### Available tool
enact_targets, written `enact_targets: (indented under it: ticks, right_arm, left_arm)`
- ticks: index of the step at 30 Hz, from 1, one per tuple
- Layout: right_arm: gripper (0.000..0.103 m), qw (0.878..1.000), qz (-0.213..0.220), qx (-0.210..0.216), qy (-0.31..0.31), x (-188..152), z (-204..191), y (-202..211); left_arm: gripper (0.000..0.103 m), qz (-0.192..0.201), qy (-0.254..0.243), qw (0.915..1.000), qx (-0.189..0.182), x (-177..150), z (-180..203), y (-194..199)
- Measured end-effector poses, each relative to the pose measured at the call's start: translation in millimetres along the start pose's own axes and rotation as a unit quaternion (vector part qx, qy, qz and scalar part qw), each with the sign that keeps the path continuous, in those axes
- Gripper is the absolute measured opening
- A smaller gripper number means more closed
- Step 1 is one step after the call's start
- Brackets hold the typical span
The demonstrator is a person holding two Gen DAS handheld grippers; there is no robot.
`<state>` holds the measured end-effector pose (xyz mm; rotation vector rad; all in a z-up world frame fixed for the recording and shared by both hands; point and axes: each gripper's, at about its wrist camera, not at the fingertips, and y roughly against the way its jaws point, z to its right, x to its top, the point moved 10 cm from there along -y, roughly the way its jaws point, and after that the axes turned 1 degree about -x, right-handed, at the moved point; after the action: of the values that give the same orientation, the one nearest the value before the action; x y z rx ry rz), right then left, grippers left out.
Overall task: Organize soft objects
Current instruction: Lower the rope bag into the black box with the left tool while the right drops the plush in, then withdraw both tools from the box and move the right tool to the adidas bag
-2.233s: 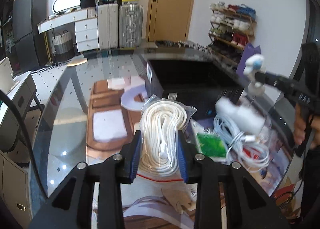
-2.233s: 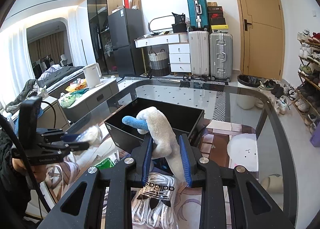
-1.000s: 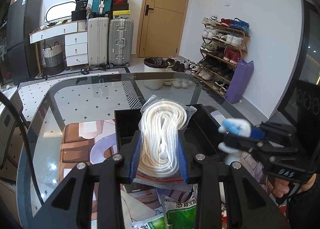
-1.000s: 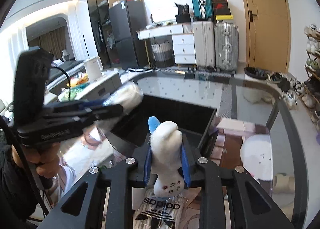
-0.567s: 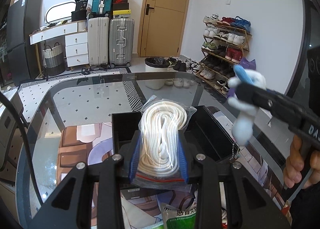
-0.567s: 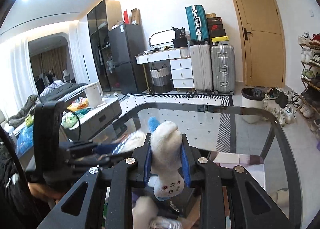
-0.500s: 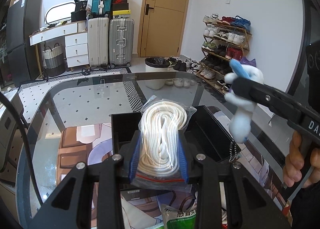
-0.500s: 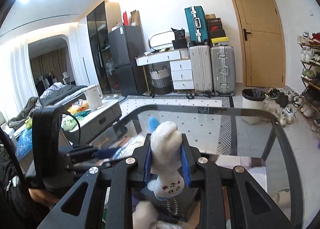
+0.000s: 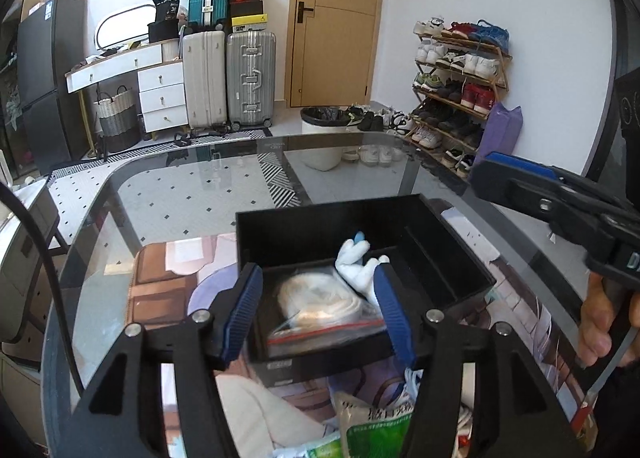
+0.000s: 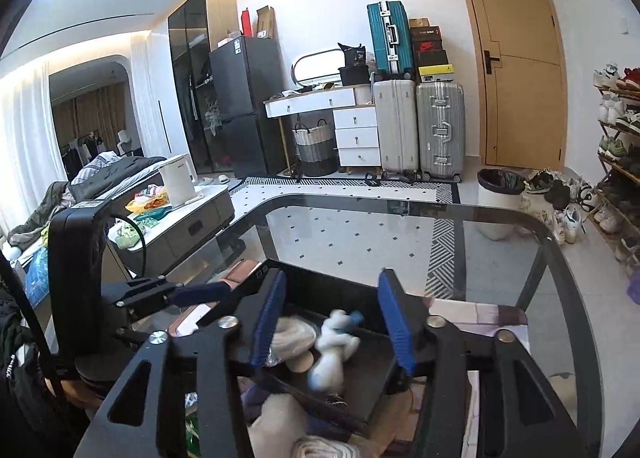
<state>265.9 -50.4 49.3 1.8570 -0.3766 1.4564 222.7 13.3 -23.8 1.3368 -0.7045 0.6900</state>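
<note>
Left wrist view: both claws, left claw (image 9: 318, 308) and right claw (image 10: 330, 324), opening, nothing pinched; bagged white rope (image 9: 320, 304) and white-blue plush toy (image 9: 358, 262) lie in black plastic box (image 9: 332, 218).

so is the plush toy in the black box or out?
In: the plush toy lies inside the black box, beside the bagged rope.

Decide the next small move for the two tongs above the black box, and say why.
Probably draw both back toward the pile in front. The rope bag and plush toy lie in the box; the left tongs and right tongs are opening and grip nothing, and a green packet waits outside.
</note>
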Motion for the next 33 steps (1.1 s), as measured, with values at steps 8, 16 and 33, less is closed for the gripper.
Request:
enact_targets:
  ticks: [8,16,33]
  right_arm:
    - [0.102,1.000,-0.015,-0.003,-0.020,-22.8,11.2,21.3]
    - [0.102,0.999,-0.038,-0.016,-0.031,-61.1,19.5,43.9]
    - [0.102,0.997,-0.070,-0.028,-0.034,-96.6,16.1,66.7]
  left_arm:
    - [0.102,0.005,0.008,0.9999,0.005,-13.0,-3.3,19.3]
    - [0.103,0.011,0.005,0.9998,0.012,-27.0,-2.2,41.2]
    - [0.103,-0.003,-0.004,0.9996,0.027,-68.1,-1.1,58.0]
